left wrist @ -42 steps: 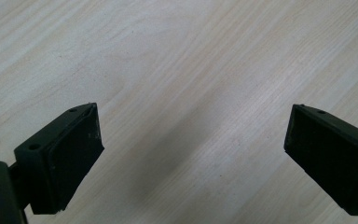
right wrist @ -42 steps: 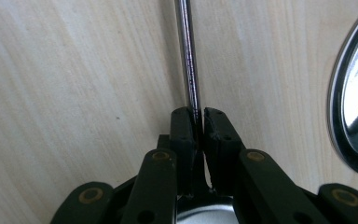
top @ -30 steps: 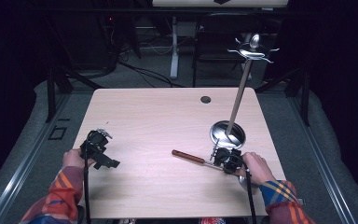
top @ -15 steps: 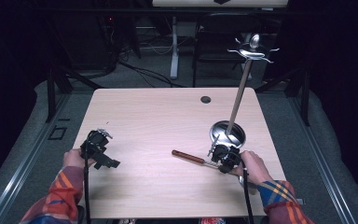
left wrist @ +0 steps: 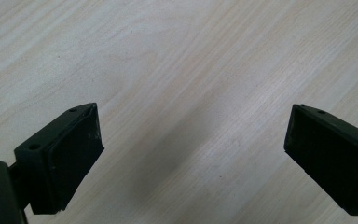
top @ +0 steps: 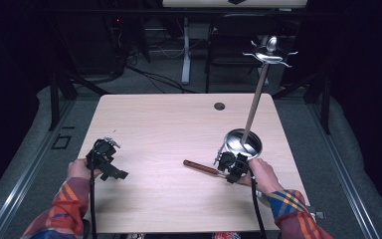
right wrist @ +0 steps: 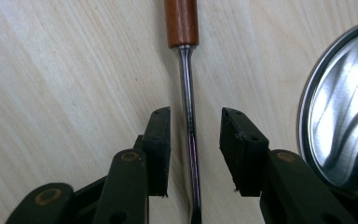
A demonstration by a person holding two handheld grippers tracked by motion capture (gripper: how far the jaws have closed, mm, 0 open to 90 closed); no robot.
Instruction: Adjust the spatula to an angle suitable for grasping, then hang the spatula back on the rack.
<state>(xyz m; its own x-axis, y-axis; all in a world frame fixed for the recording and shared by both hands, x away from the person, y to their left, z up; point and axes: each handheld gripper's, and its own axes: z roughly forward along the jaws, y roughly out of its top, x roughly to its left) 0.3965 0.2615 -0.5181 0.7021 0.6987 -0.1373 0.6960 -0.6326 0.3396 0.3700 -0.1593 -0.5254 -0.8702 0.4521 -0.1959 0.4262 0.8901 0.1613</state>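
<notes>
A: Where is the wooden-handled utensil with the thin steel shaft (right wrist: 189,126) lying?

B: Flat on the pale wooden table (top: 169,124), near right, beside the round steel stand base (top: 242,142).

A: And the grippers?

B: The right gripper (right wrist: 193,149) has just been opening, its jaws straddling the shaft without pressing. The left gripper (left wrist: 191,154) is gaping wide, holding nothing.

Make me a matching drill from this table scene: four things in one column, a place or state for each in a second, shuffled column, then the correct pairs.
Things
1. left gripper
2. right gripper
3. wooden-handled utensil
4. round metal base of the utensil stand

Places or states
A. lies flat on the table, its metal shank between two jaws that do not press on it
B. jaws wide apart over bare wood
C. stands at the table's right, a tall rod rising from it
D. jaws narrowly apart, one on each side of a metal shank

Pairs: 1-B, 2-D, 3-A, 4-C
</notes>
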